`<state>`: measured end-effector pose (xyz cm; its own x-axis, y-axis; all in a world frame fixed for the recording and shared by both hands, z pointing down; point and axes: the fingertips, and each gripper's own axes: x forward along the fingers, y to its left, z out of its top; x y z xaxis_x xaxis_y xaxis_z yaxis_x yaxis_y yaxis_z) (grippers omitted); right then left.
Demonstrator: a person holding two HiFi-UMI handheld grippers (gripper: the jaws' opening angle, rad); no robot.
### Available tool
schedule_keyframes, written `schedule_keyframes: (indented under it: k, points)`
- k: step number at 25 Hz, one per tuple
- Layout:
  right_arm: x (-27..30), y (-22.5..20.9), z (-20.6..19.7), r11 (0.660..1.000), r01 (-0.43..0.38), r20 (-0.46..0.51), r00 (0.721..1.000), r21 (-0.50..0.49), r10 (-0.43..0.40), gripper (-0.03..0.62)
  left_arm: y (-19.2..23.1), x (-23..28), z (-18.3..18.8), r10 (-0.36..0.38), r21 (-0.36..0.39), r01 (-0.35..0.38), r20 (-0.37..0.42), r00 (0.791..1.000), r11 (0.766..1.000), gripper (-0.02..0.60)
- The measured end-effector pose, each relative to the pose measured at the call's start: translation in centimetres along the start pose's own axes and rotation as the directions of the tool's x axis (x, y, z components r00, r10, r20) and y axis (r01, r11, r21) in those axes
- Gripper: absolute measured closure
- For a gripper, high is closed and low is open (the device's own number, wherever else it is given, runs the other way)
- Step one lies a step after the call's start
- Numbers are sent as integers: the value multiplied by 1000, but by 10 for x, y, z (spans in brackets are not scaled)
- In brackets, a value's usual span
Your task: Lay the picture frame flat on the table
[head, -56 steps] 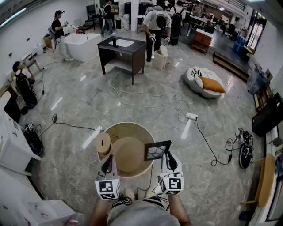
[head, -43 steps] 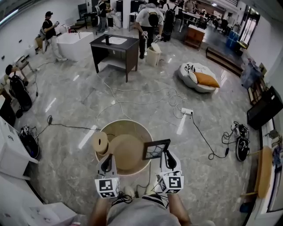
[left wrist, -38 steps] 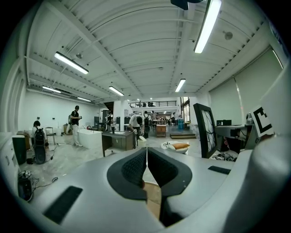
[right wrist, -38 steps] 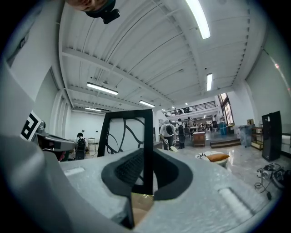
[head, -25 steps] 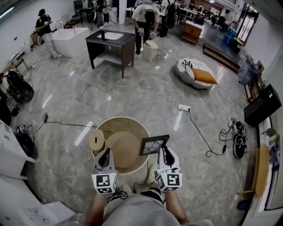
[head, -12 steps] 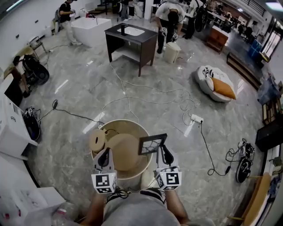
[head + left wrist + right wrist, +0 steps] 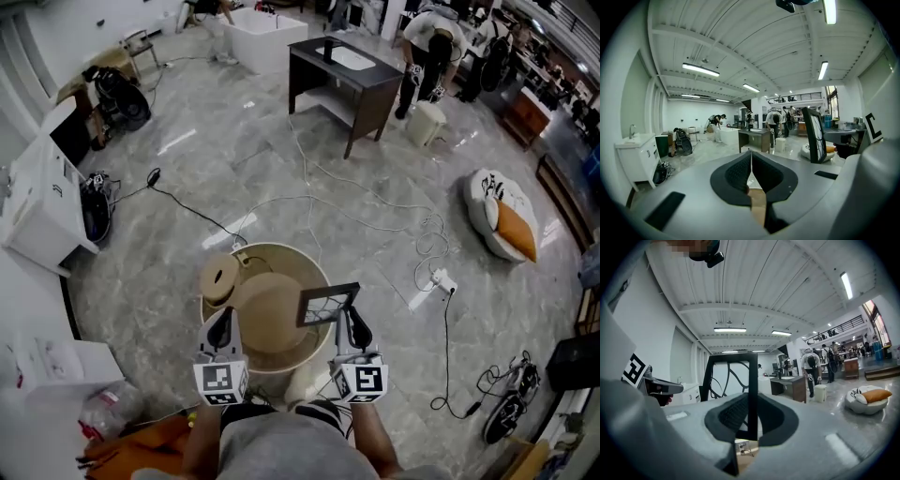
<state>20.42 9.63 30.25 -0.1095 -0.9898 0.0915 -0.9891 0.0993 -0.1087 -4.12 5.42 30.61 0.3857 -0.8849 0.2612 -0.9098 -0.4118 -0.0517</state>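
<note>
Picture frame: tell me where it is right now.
Head view, centre-right: the picture frame stands upright, clamped in the right tool, above the right rim of the round table.

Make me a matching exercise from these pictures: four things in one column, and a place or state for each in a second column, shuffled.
Things:
1. picture frame
2. left gripper
3. tan roll
4. orange cushion

Places or states:
A. on the white pouf on the floor
B. shut, nothing between its jaws
C. upright, clamped in the right gripper
D. on the round table, at its left side in the head view

Pairs: 1-C, 2-B, 3-D, 4-A
</note>
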Motion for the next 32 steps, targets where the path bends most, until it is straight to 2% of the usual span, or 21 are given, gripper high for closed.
schedule_keyframes:
  k: [6, 17, 23, 32]
  points:
    - [35, 10, -10, 997, -74, -18, 997, -5, 74, 537, 22, 2, -12, 86, -22, -87, -34, 996, 996, 557]
    - [110, 39, -57, 995, -103, -102, 990, -9, 102, 537, 65, 59, -52, 70, -41, -73, -66, 995, 997, 557]
    - [150, 49, -118, 995, -96, -184, 978, -8, 93, 537, 87, 96, -104, 40, -68, -48, -114, 993, 997, 555]
    - [205, 49, -226, 995, -97, -317, 944, 6, 94, 537, 112, 155, -204, 20, -135, -50, -216, 976, 990, 557]
